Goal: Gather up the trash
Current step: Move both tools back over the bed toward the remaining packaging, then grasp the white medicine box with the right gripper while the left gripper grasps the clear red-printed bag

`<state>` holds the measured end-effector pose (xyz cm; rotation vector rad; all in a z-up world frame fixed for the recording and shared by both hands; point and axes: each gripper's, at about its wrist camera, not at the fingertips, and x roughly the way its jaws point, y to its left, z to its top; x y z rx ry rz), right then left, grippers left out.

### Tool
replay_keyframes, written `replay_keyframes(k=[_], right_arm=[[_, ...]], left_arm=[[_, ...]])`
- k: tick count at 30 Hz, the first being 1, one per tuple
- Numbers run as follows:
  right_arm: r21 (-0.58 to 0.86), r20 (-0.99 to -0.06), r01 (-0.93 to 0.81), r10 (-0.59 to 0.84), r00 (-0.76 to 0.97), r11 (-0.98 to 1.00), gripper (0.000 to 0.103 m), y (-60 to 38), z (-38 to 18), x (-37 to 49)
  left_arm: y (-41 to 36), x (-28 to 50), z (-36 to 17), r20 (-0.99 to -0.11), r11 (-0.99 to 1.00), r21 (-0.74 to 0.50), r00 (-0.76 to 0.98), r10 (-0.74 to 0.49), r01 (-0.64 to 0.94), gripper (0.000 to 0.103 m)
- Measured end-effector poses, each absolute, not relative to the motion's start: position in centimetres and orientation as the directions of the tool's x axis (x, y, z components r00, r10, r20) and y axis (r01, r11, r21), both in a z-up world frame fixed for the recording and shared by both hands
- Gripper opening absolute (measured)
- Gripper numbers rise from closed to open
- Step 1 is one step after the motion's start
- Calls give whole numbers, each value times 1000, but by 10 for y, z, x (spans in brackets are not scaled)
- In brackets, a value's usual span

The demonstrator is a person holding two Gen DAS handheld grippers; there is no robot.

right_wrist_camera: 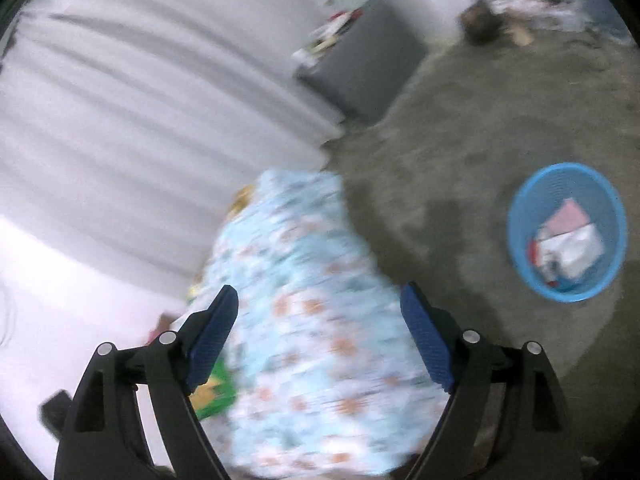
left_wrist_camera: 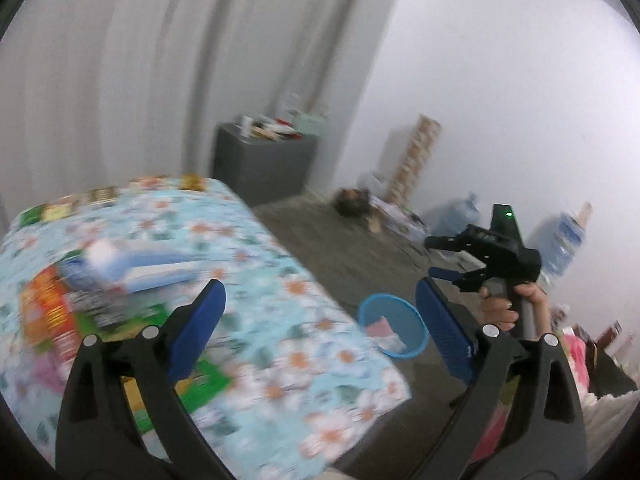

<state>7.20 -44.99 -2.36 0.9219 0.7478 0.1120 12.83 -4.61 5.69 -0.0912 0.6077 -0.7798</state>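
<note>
My left gripper (left_wrist_camera: 320, 328) hangs open above the near edge of a table with a floral cloth (left_wrist_camera: 280, 280), nothing between its blue pads. Blurred trash lies on the cloth: an orange wrapper (left_wrist_camera: 48, 312), a green packet (left_wrist_camera: 208, 380) and a blue and white packet (left_wrist_camera: 152, 268). A blue mesh basket (left_wrist_camera: 394, 332) stands on the floor beside the table and holds pink and white papers. A hand carries my right gripper (left_wrist_camera: 436, 258) over the floor past the basket, jaws apart and empty. In the right wrist view that gripper (right_wrist_camera: 320, 340) is open above the cloth (right_wrist_camera: 312, 280), with the basket (right_wrist_camera: 566, 232) to its right.
A grey cabinet (left_wrist_camera: 264, 160) with clutter on top stands by the white curtain (left_wrist_camera: 120, 80). Boxes, bags and water jugs (left_wrist_camera: 456, 212) line the far wall. Pink items (left_wrist_camera: 576, 352) lie at the right. Bare concrete floor (right_wrist_camera: 460, 140) spreads between table and wall.
</note>
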Motion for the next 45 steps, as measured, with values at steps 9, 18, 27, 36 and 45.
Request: replay_keyframes(k=[9, 18, 27, 36, 45], right_arm=[[879, -425, 78, 700, 574, 470, 81, -313, -33, 165], [933, -360, 196, 816, 452, 303, 74, -234, -85, 248], [923, -328, 329, 851, 410, 197, 65, -211, -124, 286], [911, -287, 398, 860, 421, 110, 61, -209, -146, 297], [900, -240, 434, 869, 433, 32, 51, -208, -163, 301]], left_arm=[[38, 140, 23, -442, 777, -403, 641, -628, 484, 92], [65, 145, 9, -400, 776, -414, 671, -625, 476, 92], [69, 160, -4, -378, 729, -471, 633, -676, 497, 69], [59, 179, -18, -417, 720, -504, 596, -686, 477, 41], [52, 191, -25, -465, 741, -531, 589, -661, 412, 28]])
